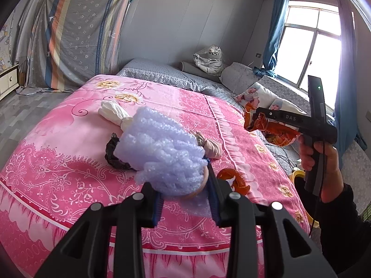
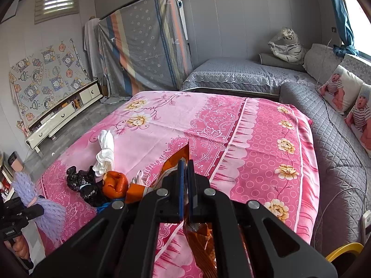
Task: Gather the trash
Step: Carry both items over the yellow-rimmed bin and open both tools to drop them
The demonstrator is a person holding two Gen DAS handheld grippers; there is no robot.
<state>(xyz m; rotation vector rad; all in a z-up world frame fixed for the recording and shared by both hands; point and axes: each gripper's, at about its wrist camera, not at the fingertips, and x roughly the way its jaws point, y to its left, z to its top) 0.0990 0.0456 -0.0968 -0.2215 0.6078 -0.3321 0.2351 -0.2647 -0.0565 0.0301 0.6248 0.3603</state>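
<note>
My left gripper [image 1: 185, 180] is shut on a lavender foam net sleeve [image 1: 160, 148] and holds it above the pink bedspread [image 1: 69, 143]; the sleeve also shows at the left of the right wrist view [image 2: 44, 205]. My right gripper [image 2: 186, 164] is shut on an orange foil snack wrapper [image 2: 199, 241], also seen in the left wrist view [image 1: 273, 132] off the bed's right side. On the spread lie a white knotted bag [image 2: 105, 153], a black plastic bag [image 2: 84, 185], an orange plastic piece [image 2: 116, 184] and a beige knotted bag [image 1: 208, 148].
A grey quilted sofa [image 2: 329, 127] with baby-print pillows [image 2: 340, 88] runs along the right. A yellow bin rim [image 2: 345, 251] sits at the bed's near right corner. A bagged toy tiger [image 2: 287, 46] sits at the back. A low white cabinet [image 2: 62, 115] stands on the left.
</note>
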